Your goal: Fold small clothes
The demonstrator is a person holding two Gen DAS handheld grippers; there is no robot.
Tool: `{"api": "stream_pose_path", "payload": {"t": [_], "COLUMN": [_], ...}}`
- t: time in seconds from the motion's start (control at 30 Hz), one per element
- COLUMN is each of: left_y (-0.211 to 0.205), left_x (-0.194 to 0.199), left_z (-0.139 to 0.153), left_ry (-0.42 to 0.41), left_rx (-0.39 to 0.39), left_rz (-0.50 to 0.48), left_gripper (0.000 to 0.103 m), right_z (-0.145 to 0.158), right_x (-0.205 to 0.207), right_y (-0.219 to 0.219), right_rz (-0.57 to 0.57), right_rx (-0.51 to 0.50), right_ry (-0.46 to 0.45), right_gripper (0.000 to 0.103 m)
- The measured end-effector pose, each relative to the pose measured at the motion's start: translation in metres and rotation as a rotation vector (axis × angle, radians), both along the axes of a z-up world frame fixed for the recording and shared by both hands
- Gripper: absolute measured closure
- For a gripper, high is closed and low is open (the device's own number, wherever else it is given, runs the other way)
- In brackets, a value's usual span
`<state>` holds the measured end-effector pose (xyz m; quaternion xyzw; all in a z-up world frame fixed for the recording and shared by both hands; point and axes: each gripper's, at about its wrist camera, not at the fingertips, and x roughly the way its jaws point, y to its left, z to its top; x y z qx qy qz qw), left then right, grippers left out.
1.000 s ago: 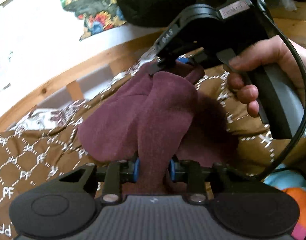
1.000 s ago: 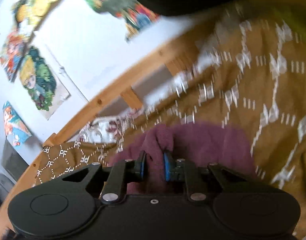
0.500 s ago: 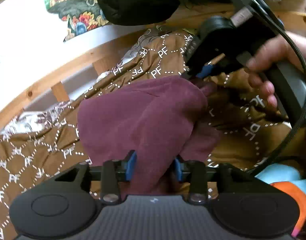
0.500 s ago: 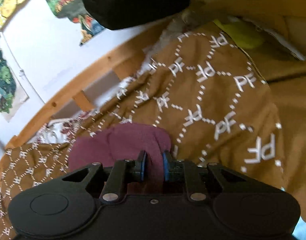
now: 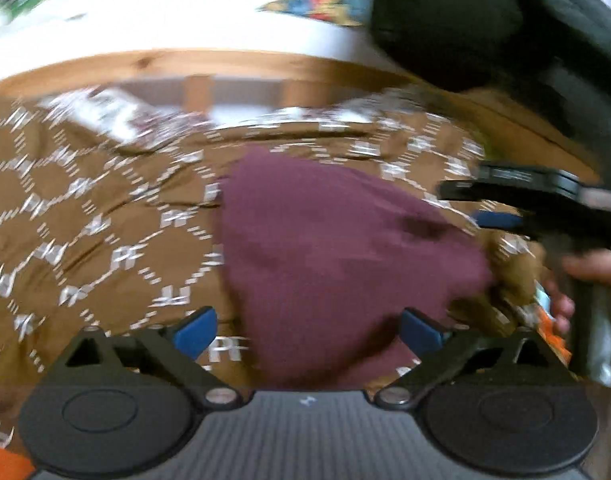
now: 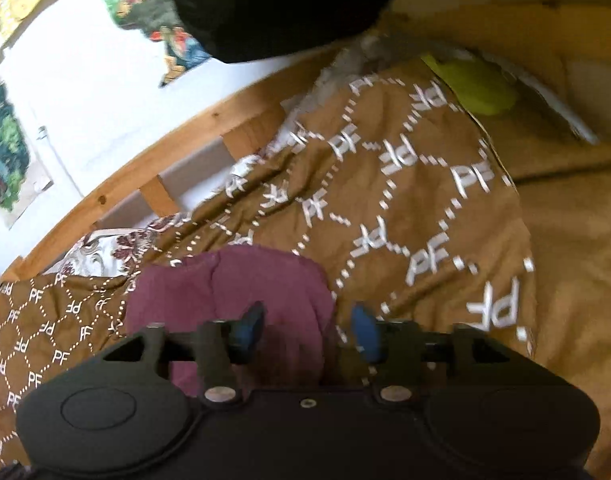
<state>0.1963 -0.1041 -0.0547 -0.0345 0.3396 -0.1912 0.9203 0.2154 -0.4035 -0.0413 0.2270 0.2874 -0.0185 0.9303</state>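
1. Brown quilted bedspread printed with white "PF" letters in dotted hexagons [image 5: 105, 216]: one, spread over the bed and filling both views.
2. Pale wooden bed rail with upright slats [image 5: 165, 60]: one, along the far edge of the bedspread, against a white wall carrying colourful pictures.
3. Black rounded soft object [image 6: 281, 4]: one, at the top of both views; what it is cannot be told.
4. Small maroon fleece garment [image 5: 325, 264]: one, lying bunched on the bedspread, partly between the jaws of both grippers.
5. Left gripper [image 5: 305, 330]: tilted down toward the bed. Jaws opening, spread wide; the garment lies between the blue pads, which do not press on it.
6. Right gripper [image 6: 305, 326]: tilted down. Jaws opening, with the garment's edge between them, against the left pad and clear of the right.
7. Hand [image 5: 585, 280]: one seen, fingers wrapped around the right gripper's handle; left-wrist view only, blurred.
8. Yellow-green soft item [image 6: 477, 84]: one, at the bedspread's far edge; right-wrist view only.
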Motion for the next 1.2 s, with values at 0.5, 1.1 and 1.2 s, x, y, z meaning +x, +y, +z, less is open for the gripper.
{"api": "stream_pose_path", "payload": {"t": [0.5,1.1,1.2], "left_y": [0.025,0.003,0.006], "left_x": [0.052,0.045,0.047], "left_z": [-0.047,-0.048,-0.052], "left_ry": [0.288,0.253,0.275], "left_rx": [-0.196,-0.083,-0.101], "left_rz": [0.07,0.045,0.049], "left_gripper": [0.004,0.003,0.003], "right_z": [0.024,0.02,0.025], "right_x": [0.175,0.151,0.148], "right_y": [0.135,0.102,0.101], "right_rz": [0.486,0.341,0.356], "right_rx": [-0.215,-0.247,-0.26], "right_ry": [0.162,0.045,0.039], "right_gripper": [0.022,0.042,0.037]}}
